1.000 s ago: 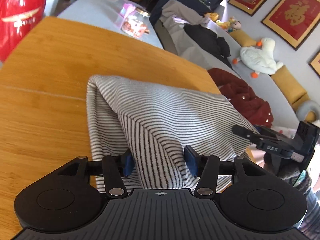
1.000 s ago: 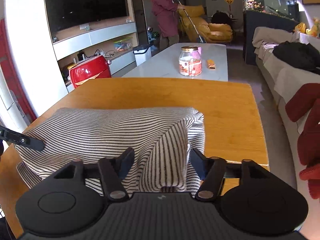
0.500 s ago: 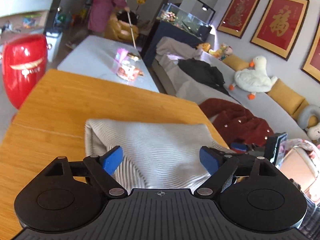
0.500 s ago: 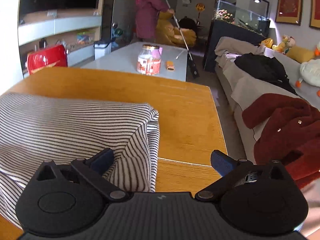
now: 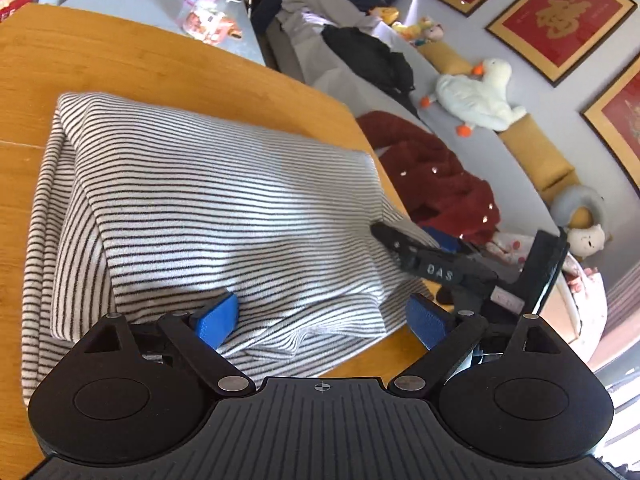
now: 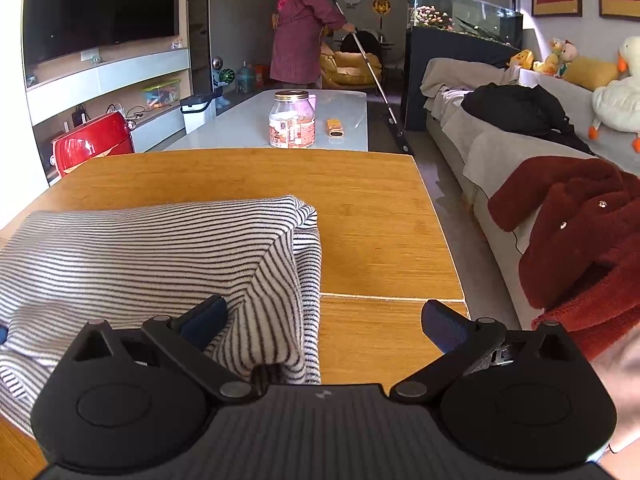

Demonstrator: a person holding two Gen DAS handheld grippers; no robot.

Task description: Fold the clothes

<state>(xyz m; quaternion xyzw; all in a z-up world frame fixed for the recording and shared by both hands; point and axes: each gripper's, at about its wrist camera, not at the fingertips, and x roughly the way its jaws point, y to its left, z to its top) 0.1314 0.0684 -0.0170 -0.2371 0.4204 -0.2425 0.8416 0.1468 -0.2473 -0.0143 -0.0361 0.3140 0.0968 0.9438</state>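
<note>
Black-and-white striped knit garment (image 5: 224,208) lies folded in layers on the yellow-brown bamboo table (image 5: 120,60), filling centre and left of the left wrist frame. In the right wrist view the same garment (image 6: 152,256) takes the lower left, its folded corner near frame centre, bare table (image 6: 380,240) to its right.

Left gripper (image 5: 322,318): jaws wide apart, gripping nothing. Its left blue pad (image 5: 216,318) rests on the striped fabric; the right blue pad (image 5: 426,320) sits off the garment's near right corner, above the table edge.

Right gripper (image 6: 324,320): jaws also spread wide, nothing clamped. Left finger (image 6: 200,320) touches the garment's right-hand fold; right finger (image 6: 444,326) hangs over bare table. In the left wrist view the right gripper (image 5: 440,268) shows as a black arm at the right of the frame, tip against the garment's right edge.

Background: dark red fleece coat (image 6: 572,236) on the grey sofa at right, white plush duck (image 5: 476,98) upper right in the left wrist view, clear snack jar (image 6: 291,119) on the pale coffee table (image 6: 240,128) beyond, red box-shaped appliance (image 6: 92,146) at left. A person in a maroon robe (image 6: 304,28) holds a mop handle at the top centre.
</note>
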